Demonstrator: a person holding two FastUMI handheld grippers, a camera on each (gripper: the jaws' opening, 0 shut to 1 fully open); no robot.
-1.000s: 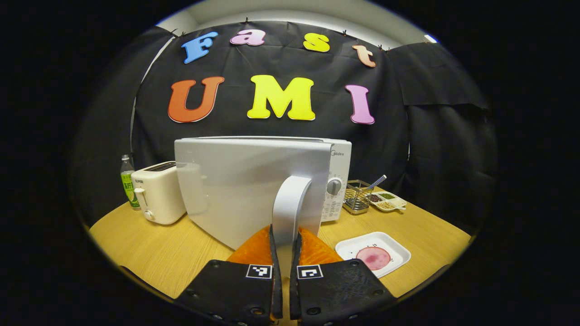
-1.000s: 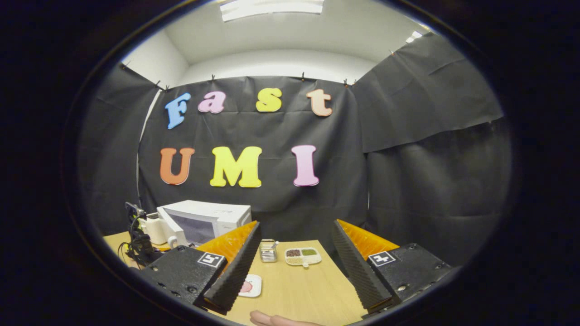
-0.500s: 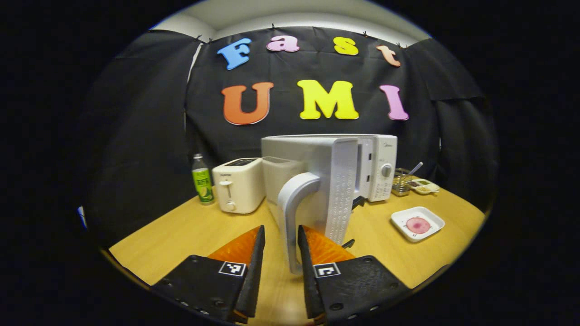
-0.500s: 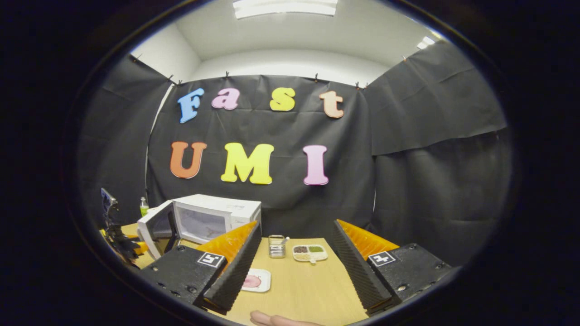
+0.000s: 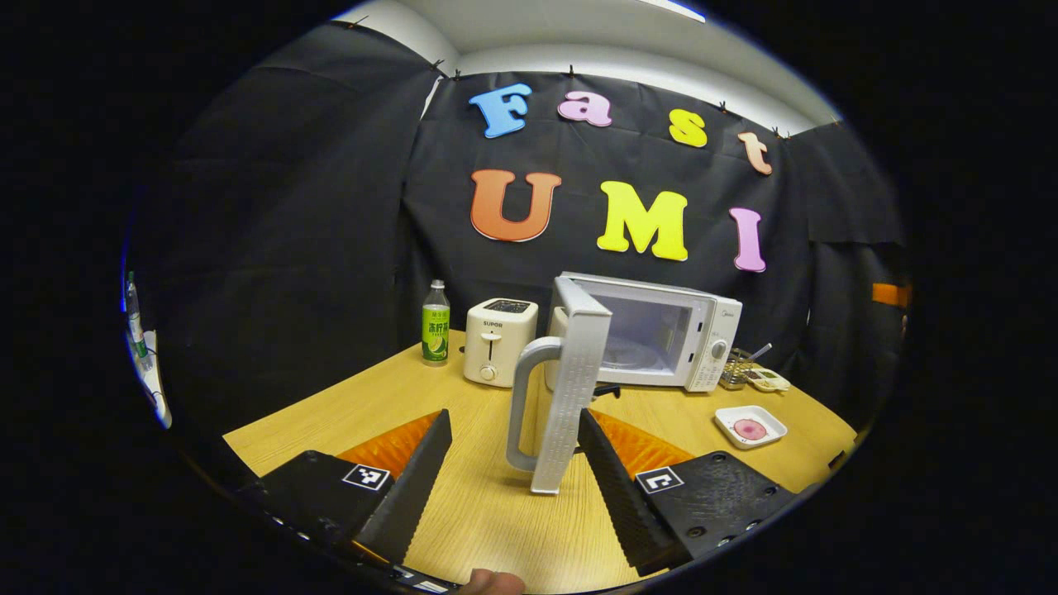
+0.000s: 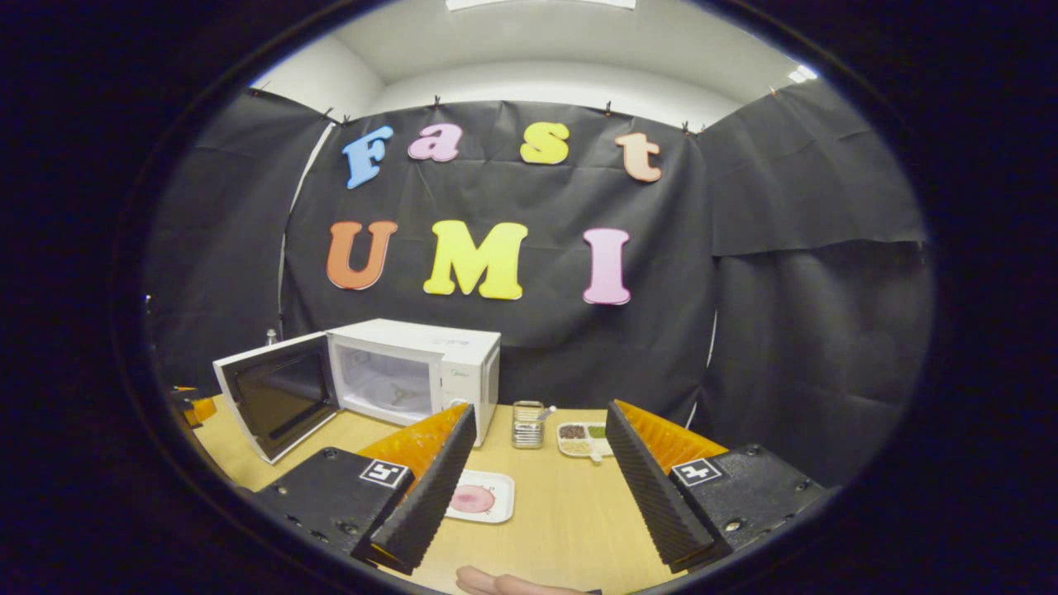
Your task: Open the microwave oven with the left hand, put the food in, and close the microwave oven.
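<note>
The white microwave (image 5: 661, 339) (image 6: 413, 372) stands at the back of the wooden table with its door (image 5: 574, 388) (image 6: 277, 397) swung wide open. The door's curved handle (image 5: 525, 397) rises just beyond my left gripper (image 5: 512, 471), which is open and holds nothing. A white square plate (image 5: 750, 426) (image 6: 483, 498) carrying a round pink slice of food lies on the table in front of the microwave. My right gripper (image 6: 533, 471) hangs open above the table, near that plate, with nothing between its fingers.
A white toaster (image 5: 498, 351) and a green-labelled bottle (image 5: 435, 333) stand left of the microwave. A wire basket (image 6: 527, 424) and a divided dish of spices (image 6: 581, 440) sit to its right. A fingertip (image 6: 496, 583) shows at the bottom edge.
My left gripper pulled the door open by its handle, then let go and drew back, its fingers spreading wide. The right gripper's view dropped slightly toward the plate.
</note>
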